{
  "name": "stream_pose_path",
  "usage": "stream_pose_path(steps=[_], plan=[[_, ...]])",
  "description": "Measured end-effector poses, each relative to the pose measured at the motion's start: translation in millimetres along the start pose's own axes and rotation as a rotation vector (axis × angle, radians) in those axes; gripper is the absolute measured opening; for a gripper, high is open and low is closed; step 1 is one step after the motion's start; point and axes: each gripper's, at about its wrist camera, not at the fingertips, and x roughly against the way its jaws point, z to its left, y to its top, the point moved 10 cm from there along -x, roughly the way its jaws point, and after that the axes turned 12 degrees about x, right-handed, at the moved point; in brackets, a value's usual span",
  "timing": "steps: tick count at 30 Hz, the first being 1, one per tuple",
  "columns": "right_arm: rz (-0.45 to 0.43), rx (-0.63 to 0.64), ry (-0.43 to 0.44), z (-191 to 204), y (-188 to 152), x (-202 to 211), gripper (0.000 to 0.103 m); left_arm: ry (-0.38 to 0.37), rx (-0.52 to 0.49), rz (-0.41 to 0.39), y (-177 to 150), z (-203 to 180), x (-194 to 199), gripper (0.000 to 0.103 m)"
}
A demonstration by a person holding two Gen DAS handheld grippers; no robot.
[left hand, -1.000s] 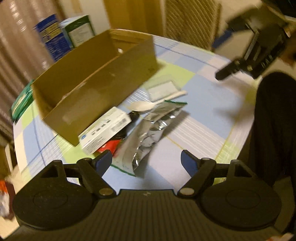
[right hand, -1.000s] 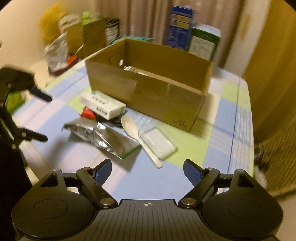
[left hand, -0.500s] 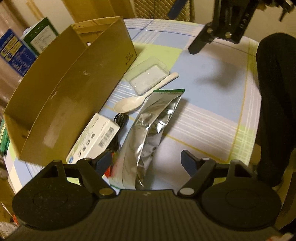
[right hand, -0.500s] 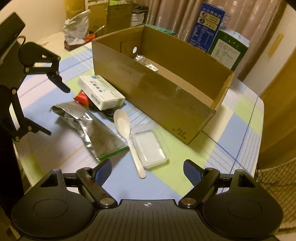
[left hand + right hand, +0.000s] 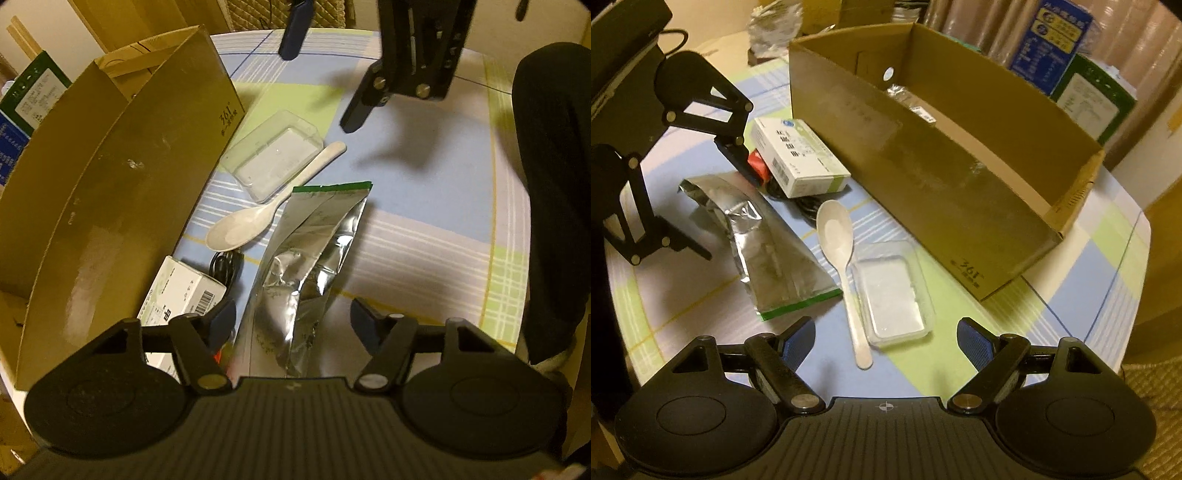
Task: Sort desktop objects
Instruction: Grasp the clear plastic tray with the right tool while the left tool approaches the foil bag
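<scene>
A round table [image 5: 1123,258] in a blue, green and white check cloth carries everything. The biggest thing on it is an open cardboard box [image 5: 945,177], lying long across the far side, with a foil packet lying on its floor. In front of the box, touching or just beside one another, lie a silver pouch [image 5: 306,266] with a green end, a white carton [image 5: 798,158] resting partly on a black cable [image 5: 225,264] and a small red item [image 5: 758,165], a clear lidded tray [image 5: 890,291], and a white spoon [image 5: 836,236] lying against the tray's edge with its bowl toward the carton. The left gripper [image 5: 293,319] points steeply down over the pouch's near end; its jaws are closing, the pouch lies between them but the pads do not press it. The right gripper [image 5: 884,339] hangs over the spoon handle and tray, jaws wide and holding nothing.
</scene>
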Motion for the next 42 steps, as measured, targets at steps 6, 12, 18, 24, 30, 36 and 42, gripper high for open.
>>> stream_pose_path(steps=[6, 12, 18, 24, 30, 36, 42], plan=[[0.021, 0.024, 0.026, -6, -1, -18, 0.078, -0.026, -0.007, -0.006, 3, 3, -10, 0.064], [0.041, 0.057, 0.044, -9, -3, -37, 0.071, -0.058, 0.024, -0.008, 3, 9, -14, 0.057], [0.031, 0.054, 0.055, -13, 5, -48, 0.070, -0.089, 0.034, -0.009, -2, 13, -21, 0.057], [0.033, 0.056, 0.063, -15, 9, -56, 0.070, -0.099, 0.038, -0.007, -4, 15, -29, 0.057], [0.035, 0.069, 0.078, -12, 11, -62, 0.070, -0.110, 0.036, -0.001, -4, 14, -36, 0.056], [0.034, 0.062, 0.092, -13, 13, -69, 0.066, -0.128, 0.071, 0.008, -6, 13, -34, 0.046], [0.044, 0.064, 0.103, -7, 17, -78, 0.057, -0.143, 0.098, 0.006, -11, 4, -29, 0.046]])
